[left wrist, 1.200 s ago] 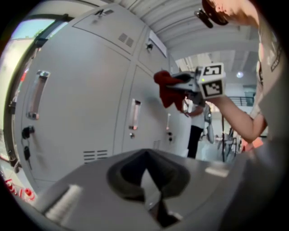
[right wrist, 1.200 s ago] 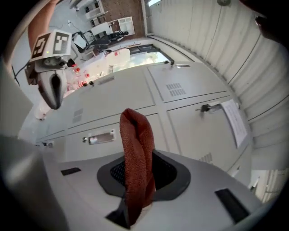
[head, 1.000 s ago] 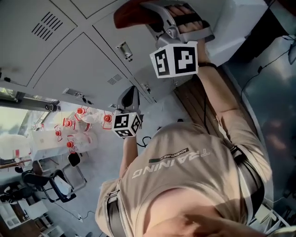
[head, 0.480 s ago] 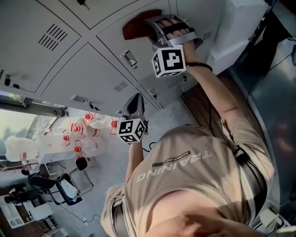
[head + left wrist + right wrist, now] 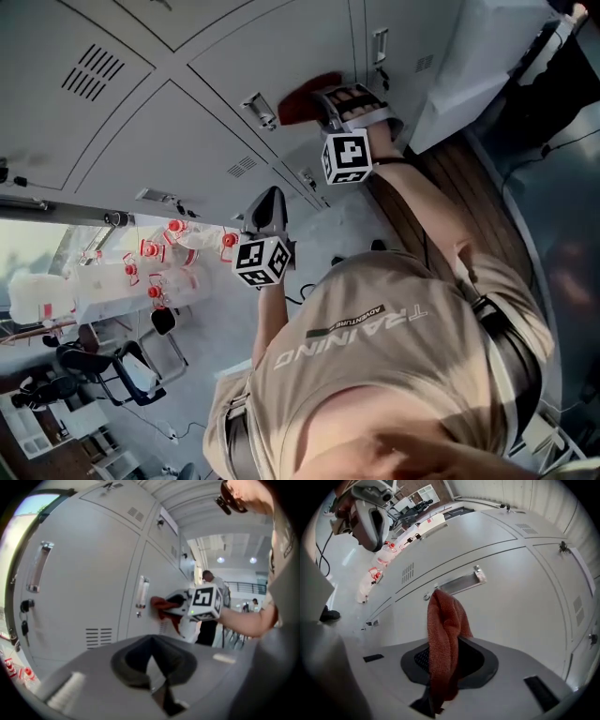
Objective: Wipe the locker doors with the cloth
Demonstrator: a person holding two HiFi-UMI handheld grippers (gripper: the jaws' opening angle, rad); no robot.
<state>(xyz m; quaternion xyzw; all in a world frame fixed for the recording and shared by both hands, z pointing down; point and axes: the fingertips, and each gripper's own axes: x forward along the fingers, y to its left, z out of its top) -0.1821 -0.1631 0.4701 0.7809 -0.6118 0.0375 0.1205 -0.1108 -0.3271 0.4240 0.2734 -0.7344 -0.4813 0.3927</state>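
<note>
Grey locker doors (image 5: 187,122) meet cloth (image 5: 302,97) clamped in outstretched right tongs (image 5: 325,101).

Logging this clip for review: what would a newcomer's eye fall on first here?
First, the red woven cloth, clamped in the right gripper and held up at the pale grey metal locker doors, just beside a silver handle. After that, the left gripper, shut on nothing and held lower down.

Red woven cloth (image 5: 443,634) — bunched — lies against a closed grey locker door (image 5: 511,606).
</note>
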